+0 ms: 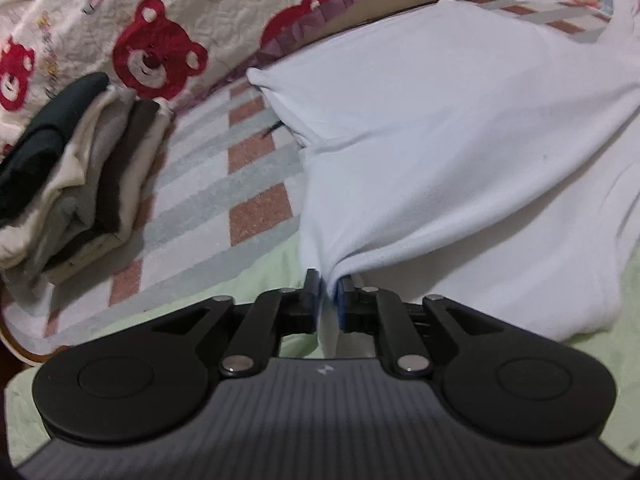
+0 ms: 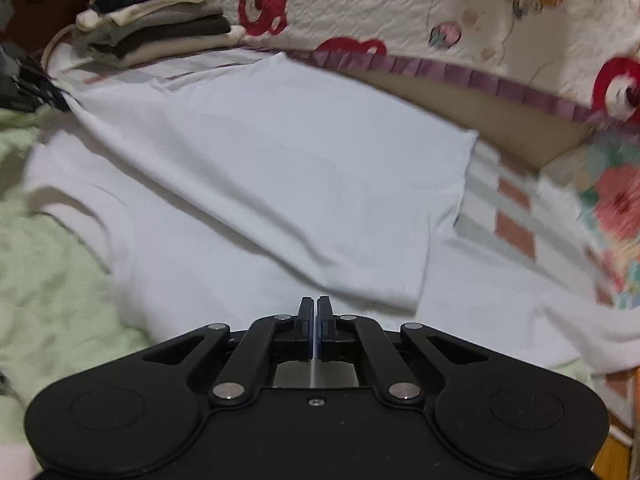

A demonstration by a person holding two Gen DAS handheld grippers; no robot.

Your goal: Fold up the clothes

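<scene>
Left gripper fingers pinch the white shirt edge; right gripper fingers pressed together, whether on cloth unclear; bed.

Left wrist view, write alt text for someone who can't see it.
The left gripper pinches a fold of a white cotton garment spread on a striped bed cover. A stack of folded clothes sits left, against a bear-print quilt.

Bear-print quilt, checked sheet
</scene>
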